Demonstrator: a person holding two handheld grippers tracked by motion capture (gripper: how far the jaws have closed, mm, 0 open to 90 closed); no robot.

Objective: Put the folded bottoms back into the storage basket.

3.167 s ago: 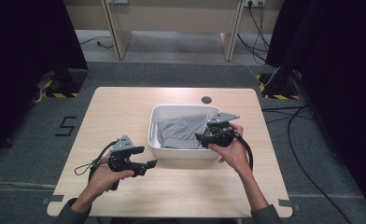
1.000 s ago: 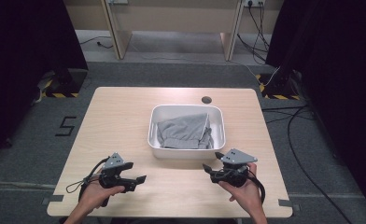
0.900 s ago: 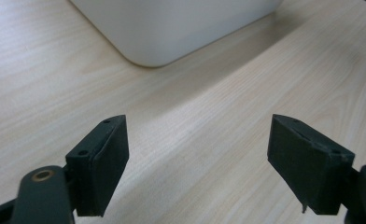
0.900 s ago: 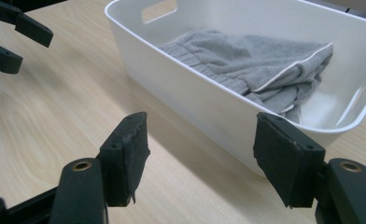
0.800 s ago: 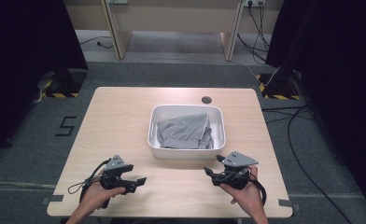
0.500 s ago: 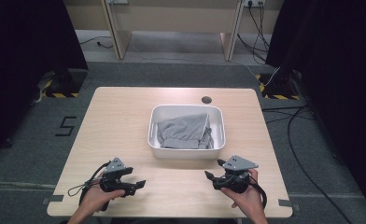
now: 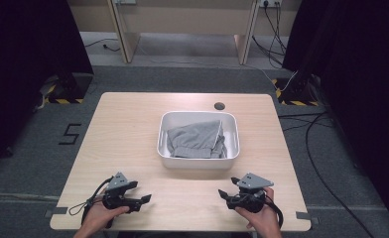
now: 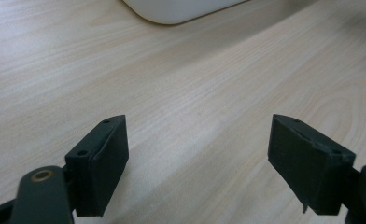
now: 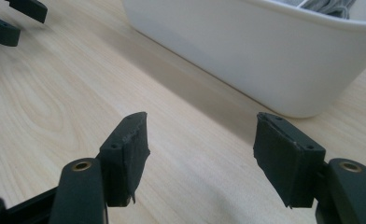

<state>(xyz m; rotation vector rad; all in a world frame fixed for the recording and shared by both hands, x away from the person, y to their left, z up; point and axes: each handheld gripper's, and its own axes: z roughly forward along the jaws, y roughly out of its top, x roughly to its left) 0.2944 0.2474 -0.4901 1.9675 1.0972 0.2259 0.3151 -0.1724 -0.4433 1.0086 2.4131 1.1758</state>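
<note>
While both hands rest low at the near edge of the bench, we read the scene this way:

Left claw (image 7: 144, 199): we see it near the near-left corner, jaws wide apart with only bare wood between them, holding nothing.

Right claw (image 7: 223, 194): near the near-right corner, jaws apart and empty; its own view looks along them at the tub's white wall.

Grey cloth (image 7: 196, 139): it lies crumpled inside the white tub (image 7: 198, 160), which sits right of the middle of the bench (image 7: 128, 129), toward the far edge.

Key relation: the cloth lies ahead of both claws, toward the far edge; we judge the right claw nearer, almost straight before the tub's near-right corner. The tub's long axis runs left to right.

In the way: the tub's near wall stands between claws and cloth, so we expect a reach must go over the rim.

Around: a dark round hole (image 7: 219, 105) sits by the far edge.
</note>
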